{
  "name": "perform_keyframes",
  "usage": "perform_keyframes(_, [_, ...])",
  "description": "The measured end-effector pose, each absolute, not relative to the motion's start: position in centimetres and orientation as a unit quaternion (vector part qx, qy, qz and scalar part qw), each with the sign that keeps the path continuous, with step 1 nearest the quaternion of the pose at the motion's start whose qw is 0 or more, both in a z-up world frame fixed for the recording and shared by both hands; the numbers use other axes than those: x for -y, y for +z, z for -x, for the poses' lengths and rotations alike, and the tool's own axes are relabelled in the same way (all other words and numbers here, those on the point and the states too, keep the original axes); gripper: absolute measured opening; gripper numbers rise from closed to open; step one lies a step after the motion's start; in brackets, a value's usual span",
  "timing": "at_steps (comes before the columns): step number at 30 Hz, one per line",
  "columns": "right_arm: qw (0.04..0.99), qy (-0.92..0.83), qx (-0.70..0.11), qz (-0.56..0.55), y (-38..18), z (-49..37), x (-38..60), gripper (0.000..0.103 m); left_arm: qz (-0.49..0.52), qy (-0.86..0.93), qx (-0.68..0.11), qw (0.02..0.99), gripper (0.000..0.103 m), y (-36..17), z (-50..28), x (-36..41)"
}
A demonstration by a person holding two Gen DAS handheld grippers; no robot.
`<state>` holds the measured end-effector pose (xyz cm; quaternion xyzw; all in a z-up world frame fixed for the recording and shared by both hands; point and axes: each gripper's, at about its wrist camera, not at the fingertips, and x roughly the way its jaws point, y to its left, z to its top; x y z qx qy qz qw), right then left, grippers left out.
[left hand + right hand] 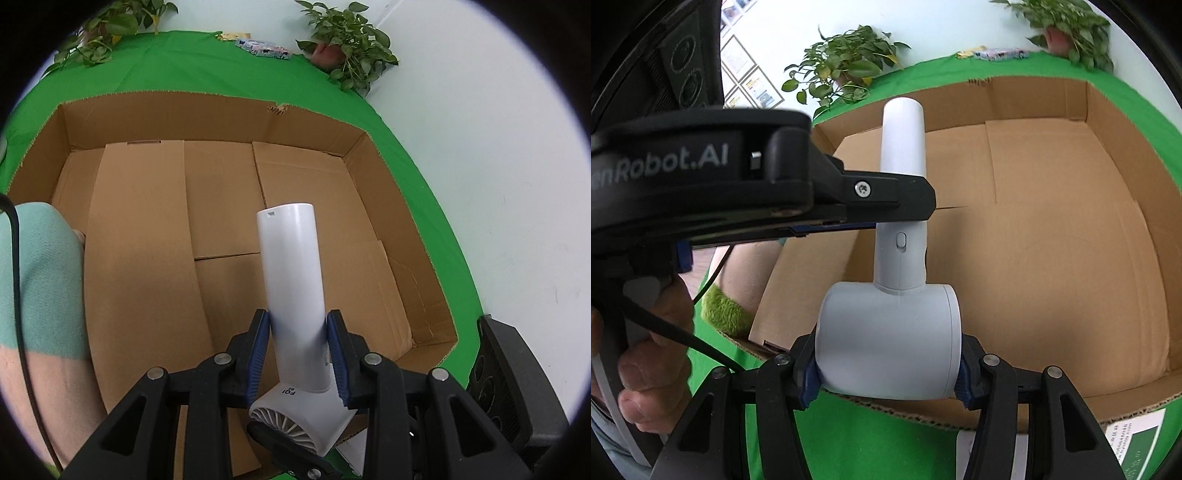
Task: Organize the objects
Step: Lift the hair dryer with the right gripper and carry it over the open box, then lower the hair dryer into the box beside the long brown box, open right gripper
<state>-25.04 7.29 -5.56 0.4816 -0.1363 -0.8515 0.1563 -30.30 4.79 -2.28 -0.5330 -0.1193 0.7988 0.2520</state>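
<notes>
you hold the white hair dryer [890,332] with 2 tools so it stays steady: right tool [886,373] squeezes its head, left tool [299,354] squeezes its handle, above the open box [221,192] in the middle of the frame.

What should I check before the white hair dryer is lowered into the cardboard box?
1. Left hand-held gripper shut on the hair dryer handle: ok, both blue pads press on it.
2. Right hand-held gripper shut on the barrel: ok, pads touch both ends.
3. Hair dryer is above the cardboard box opening: ok, the handle is over the floor, the barrel over the near rim.
4. Box floor beneath is free of other objects: ok, only flat flaps show.
5. The person's sleeve is clear of the path: cannot tell, it is at the box's left edge.
6. Cable of the dryer: cannot tell, none shows.
</notes>
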Motion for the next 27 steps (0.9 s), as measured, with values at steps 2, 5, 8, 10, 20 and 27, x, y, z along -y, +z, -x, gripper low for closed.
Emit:
perform_keyframes(2, [0.152,-0.848,0.136,-0.489,-5.6,25.4,-7.3,0.053,0.537,0.797,0.121,0.250,0.032,-2.5,30.4,-4.8])
perform_keyframes(5, [0.149,-0.848,0.129,-0.493,-5.6,25.6,-7.1,0.052,0.534,0.803,0.108,0.242,0.028,-2.2,30.3,-4.6])
perform_keyframes(8, [0.138,-0.846,0.117,-0.501,-5.7,26.0,-6.6,0.052,0.527,0.810,0.094,0.239,0.028,-1.2,29.8,-3.9])
perform_keyframes(10, [0.131,-0.843,0.118,-0.508,-5.8,26.2,-6.5,0.052,0.510,0.822,0.087,0.239,0.028,0.1,29.1,-3.0])
perform_keyframes(20, [0.133,-0.832,0.119,-0.525,-5.5,27.3,-5.3,0.061,0.514,0.835,0.075,0.182,0.028,-1.9,28.2,1.3])
perform_keyframes(27, [0.160,-0.838,0.141,-0.502,-4.2,27.7,-8.2,0.065,0.490,0.848,0.074,0.186,0.028,-2.2,26.3,2.2])
